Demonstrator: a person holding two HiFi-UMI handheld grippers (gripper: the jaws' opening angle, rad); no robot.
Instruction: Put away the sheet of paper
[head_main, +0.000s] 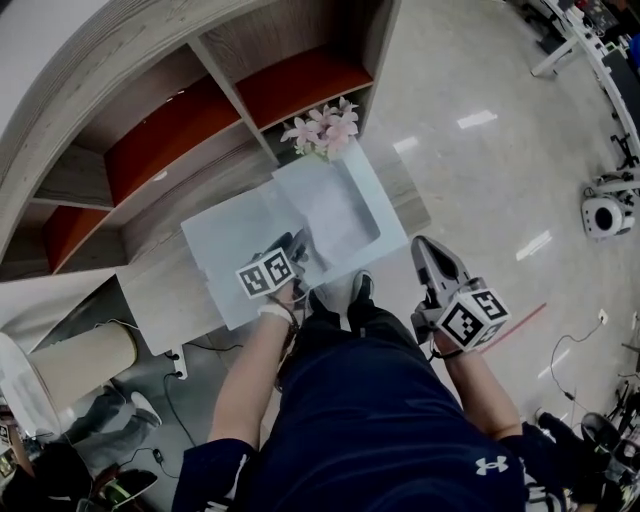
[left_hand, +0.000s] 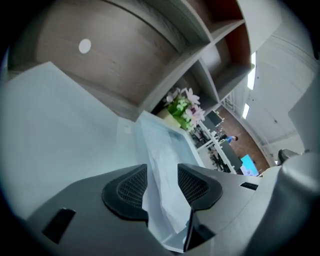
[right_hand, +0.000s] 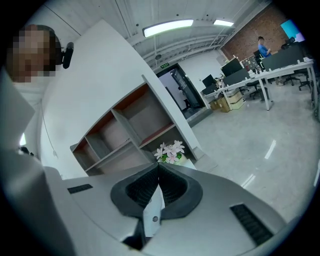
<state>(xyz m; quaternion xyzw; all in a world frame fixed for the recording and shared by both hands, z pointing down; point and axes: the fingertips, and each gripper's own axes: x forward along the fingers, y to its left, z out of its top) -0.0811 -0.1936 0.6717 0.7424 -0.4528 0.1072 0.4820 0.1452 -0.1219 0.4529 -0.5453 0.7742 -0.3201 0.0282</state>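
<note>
Left gripper view shows the left hand-held gripper (left_hand: 162, 182) with jaws wide apart and the sheet of paper (left_hand: 159, 165) loose between them, lying in a pale tray (head_main: 368, 185) on the tabletop (head_main: 165, 295). The right hand-held gripper (right_hand: 159, 187) is closed and empty.

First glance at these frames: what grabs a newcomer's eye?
The open light-blue folder on the wooden counter, with the left tool over it, jaws apart round a sheet of paper. Pink flowers stand behind the folder; the right tool hangs shut and empty over the floor.
</note>
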